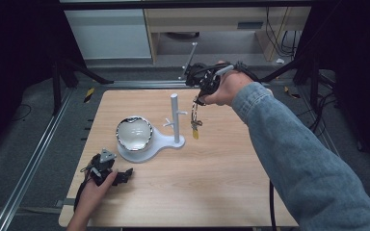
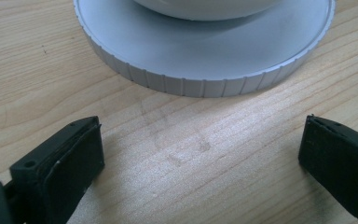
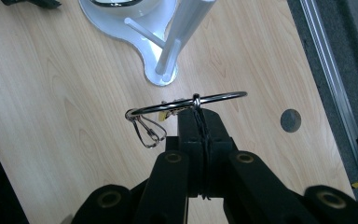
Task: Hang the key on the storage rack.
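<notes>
Right gripper (image 3: 200, 122) clamping key ring (image 3: 186, 103) (aloft), beside stand (image 3: 168, 46)

One camera looks down from above the near edge of the surface (image 1: 212, 183). Another skims it, close against the white stand (image 2: 205, 70). The third looks down at that stand (image 3: 168, 46) too.

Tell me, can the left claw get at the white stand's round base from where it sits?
Probably yes: the left claw is open, and bare table lies between it and the round base.
</notes>
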Action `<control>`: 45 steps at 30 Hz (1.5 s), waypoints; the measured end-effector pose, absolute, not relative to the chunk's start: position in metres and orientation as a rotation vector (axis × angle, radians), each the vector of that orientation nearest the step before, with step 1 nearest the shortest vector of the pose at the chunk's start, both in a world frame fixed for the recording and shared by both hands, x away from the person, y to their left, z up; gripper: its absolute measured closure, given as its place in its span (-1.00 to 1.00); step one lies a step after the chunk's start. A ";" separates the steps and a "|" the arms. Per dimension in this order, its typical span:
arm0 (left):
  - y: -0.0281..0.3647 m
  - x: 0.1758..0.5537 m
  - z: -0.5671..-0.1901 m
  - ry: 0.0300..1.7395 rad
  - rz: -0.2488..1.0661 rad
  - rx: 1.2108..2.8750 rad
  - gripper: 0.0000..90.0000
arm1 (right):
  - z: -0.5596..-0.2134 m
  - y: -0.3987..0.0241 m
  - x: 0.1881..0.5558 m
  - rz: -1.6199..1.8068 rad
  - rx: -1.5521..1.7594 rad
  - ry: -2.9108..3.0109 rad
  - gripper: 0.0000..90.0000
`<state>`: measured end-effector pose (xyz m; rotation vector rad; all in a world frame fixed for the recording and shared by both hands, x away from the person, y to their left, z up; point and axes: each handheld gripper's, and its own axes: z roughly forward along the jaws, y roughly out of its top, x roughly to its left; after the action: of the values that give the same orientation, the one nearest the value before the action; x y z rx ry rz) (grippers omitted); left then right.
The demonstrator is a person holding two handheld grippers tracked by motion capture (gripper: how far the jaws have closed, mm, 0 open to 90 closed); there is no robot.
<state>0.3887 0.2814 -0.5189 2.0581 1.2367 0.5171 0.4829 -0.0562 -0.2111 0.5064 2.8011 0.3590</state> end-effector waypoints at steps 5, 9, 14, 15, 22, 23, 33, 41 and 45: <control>0.281 0.389 -0.519 1.236 0.517 2.058 -1.00 | -0.210 -0.051 0.485 0.352 0.501 2.801 0.98; 0.281 0.389 -0.519 1.237 0.517 2.058 -1.00 | -0.211 -0.049 0.488 0.350 0.498 2.807 0.98; 0.281 0.389 -0.519 1.237 0.517 2.058 -1.00 | -0.213 -0.043 0.488 0.328 0.495 2.810 0.98; 0.281 0.389 -0.519 1.236 0.517 2.058 -1.00 | -0.214 -0.042 0.489 0.325 0.488 2.812 0.98; 0.281 0.389 -0.519 1.237 0.517 2.058 -1.00 | -0.221 -0.033 0.493 0.312 0.479 2.826 0.98; 0.281 0.389 -0.519 1.236 0.517 2.059 -1.00 | -0.221 -0.031 0.493 0.307 0.487 2.827 0.98; 0.281 0.389 -0.519 1.237 0.517 2.058 -1.00 | -0.231 -0.019 0.501 0.278 0.481 2.849 0.98; 0.281 0.389 -0.519 1.237 0.517 2.058 -1.00 | -0.239 -0.016 0.509 0.269 0.501 2.860 0.98; 0.281 0.389 -0.519 1.236 0.517 2.058 -1.00 | -0.242 -0.016 0.513 0.276 0.513 2.867 0.98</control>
<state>0.3887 0.2815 -0.5188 2.0584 1.2364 0.5169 0.5129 -0.0158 -0.2424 0.5129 2.8665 0.2757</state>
